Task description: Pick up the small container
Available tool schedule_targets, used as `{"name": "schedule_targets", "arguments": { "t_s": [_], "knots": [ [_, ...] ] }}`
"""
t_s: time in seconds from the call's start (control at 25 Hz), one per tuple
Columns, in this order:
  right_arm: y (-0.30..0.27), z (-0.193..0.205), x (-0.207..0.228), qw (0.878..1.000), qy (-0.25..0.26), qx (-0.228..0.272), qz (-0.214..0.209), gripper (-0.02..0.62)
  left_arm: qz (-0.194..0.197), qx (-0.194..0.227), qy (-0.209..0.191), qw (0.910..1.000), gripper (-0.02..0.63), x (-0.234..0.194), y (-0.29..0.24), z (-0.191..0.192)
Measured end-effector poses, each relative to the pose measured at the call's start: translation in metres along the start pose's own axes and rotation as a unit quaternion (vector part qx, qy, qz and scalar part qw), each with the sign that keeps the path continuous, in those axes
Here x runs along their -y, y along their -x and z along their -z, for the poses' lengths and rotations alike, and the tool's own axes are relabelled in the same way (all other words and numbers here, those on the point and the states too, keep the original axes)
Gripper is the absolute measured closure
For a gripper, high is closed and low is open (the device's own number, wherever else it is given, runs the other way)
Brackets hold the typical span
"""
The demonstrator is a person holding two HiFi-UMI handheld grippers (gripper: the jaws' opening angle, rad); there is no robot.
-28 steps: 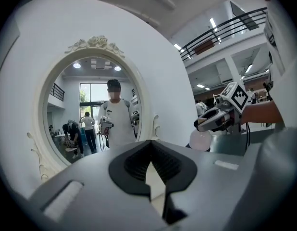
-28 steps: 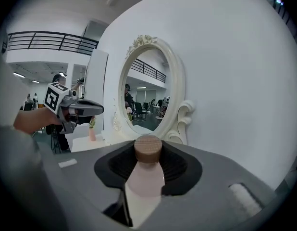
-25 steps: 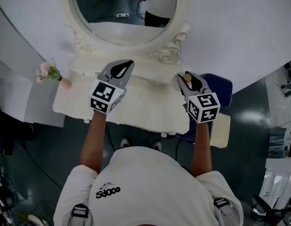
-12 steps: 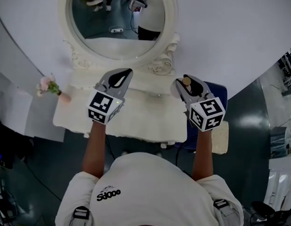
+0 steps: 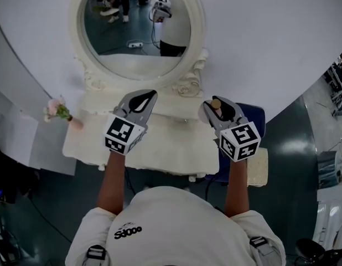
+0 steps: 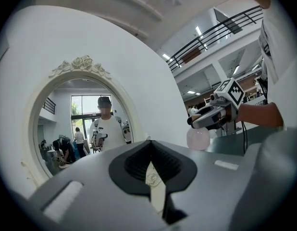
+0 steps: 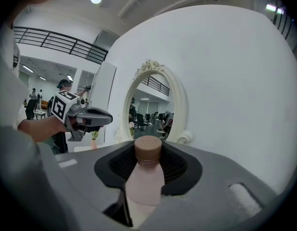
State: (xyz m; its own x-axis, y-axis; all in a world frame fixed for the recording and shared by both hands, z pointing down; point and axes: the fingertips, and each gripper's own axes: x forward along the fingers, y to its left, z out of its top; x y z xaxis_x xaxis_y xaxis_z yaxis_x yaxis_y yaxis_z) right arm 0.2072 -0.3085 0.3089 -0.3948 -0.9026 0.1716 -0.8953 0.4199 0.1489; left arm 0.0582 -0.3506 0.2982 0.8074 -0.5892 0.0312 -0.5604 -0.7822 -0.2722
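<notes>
1. Pinching the small pink bottle [image 7: 144, 184] at its body, the right gripper [image 7: 147, 163] holds it upright, brown cap uppermost, over the white vanity table's [image 5: 160, 146] right end.
2. Left gripper [image 6: 150, 146]: jaws pressed together, empty, raised facing the oval mirror [image 5: 139, 32].

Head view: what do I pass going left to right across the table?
flowers → left gripper → right gripper, shut on the bottle

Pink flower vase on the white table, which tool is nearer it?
Left. The left tool is right of the pink flower vase; the right tool, gripping a brown-capped pink bottle, is farther right.
</notes>
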Motion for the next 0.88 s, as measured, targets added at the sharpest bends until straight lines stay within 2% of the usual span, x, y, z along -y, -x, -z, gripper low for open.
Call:
{"name": "schedule_targets", "arguments": {
  "t_s": [0.88],
  "knots": [
    [-0.003,0.006,0.001,1.000,-0.010,-0.009,0.000,0.462,0.009,-0.010,0.005,0.9999,0.586,0.004,-0.003,0.008]
  ]
}}
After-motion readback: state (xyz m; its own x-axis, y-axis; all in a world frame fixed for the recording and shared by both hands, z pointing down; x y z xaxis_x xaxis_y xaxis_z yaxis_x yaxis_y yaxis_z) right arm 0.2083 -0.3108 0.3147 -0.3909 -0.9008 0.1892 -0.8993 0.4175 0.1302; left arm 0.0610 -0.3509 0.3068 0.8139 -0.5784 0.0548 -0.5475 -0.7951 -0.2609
